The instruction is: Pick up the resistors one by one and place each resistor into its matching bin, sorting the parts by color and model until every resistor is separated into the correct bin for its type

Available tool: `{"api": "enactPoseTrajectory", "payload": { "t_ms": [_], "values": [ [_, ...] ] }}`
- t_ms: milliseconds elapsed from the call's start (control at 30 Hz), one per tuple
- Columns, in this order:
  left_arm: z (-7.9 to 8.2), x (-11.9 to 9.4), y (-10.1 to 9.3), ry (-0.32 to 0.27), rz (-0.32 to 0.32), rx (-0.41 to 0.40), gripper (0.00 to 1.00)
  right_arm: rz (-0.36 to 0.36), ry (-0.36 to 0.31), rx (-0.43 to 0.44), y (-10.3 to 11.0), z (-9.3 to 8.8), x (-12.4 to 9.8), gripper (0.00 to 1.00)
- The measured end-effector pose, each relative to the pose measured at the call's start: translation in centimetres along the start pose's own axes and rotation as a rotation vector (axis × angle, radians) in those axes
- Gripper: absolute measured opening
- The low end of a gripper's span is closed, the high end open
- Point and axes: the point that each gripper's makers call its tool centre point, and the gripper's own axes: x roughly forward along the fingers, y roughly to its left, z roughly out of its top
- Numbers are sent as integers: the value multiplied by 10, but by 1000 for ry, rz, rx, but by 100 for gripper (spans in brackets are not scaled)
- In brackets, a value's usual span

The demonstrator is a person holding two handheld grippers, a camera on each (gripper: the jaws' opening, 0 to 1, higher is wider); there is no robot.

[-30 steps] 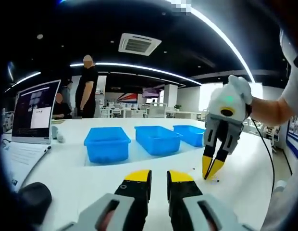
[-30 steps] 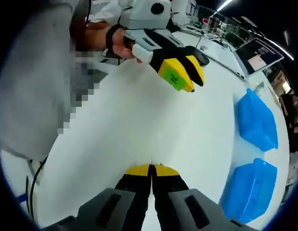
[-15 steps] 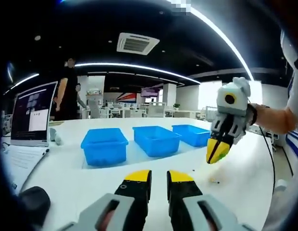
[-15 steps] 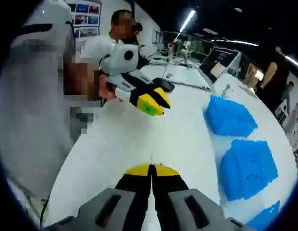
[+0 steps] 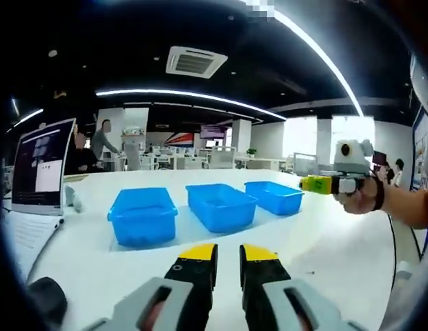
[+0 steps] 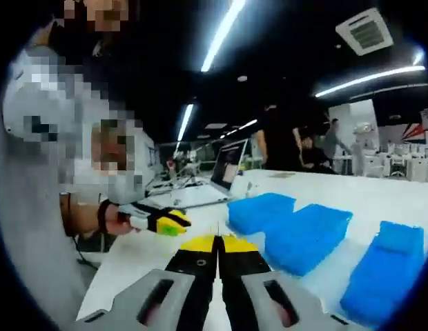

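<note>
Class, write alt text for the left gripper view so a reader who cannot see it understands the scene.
Three open blue plastic bins stand in a row on a white table, beyond the left gripper, whose yellow-tipped jaws stand slightly apart. At right, a hand holds the right gripper level above the table; an open laptop sits at left.

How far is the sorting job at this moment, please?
Done: cannot tell; the contents of the three blue bins are unreadable. In hand: the right gripper is shut and raised toward the bins, apparently pinching a thin wire. Left: small specks on the white table; the left gripper is open.
</note>
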Motion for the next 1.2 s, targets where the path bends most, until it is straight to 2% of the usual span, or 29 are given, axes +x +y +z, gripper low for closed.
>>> {"api": "enactPoseTrajectory", "payload": {
  "t_ms": [100, 267, 367, 500, 633, 900, 933, 1000, 1033, 1067, 1133, 1200],
  "values": [
    [1, 3, -4, 6, -20, 19, 16, -138, -30, -58, -34, 12, -16, 4],
    [4, 2, -7, 0, -40, 28, 16, -412, -66, -115, -109, 36, -56, 4],
    [0, 2, -6, 5, -38, 19, 16, -574, -69, -97, -145, 33, -82, 4],
    [-2, 1, -5, 11, -38, 15, 16, -594, -53, -91, -155, 25, -85, 4],
    [3, -2, -2, -1, -28, 20, 16, -591, -42, -104, -155, 25, -82, 4],
    [1, -3, -4, -1, -25, 13, 16, -610, -33, -95, -164, 21, -79, 4],
    [1, -3, -4, 0, -26, 13, 16, -625, -9, -89, -168, 17, -79, 7],
    [0, -4, -4, -1, -24, 12, 16, -670, 53, -109, -177, 8, -81, 31],
    [0, -4, -3, -2, -22, 10, 16, -693, 61, -116, -181, 6, -82, 39],
    [1, -4, -3, -5, -20, 9, 16, -685, 57, -113, -181, 6, -80, 39],
    [1, -5, -2, -8, -17, 8, 16, -675, 58, -101, -180, 5, -80, 33],
    [1, -6, -1, -10, -15, 7, 16, -671, 63, -101, -180, 5, -79, 32]
  ]
}}
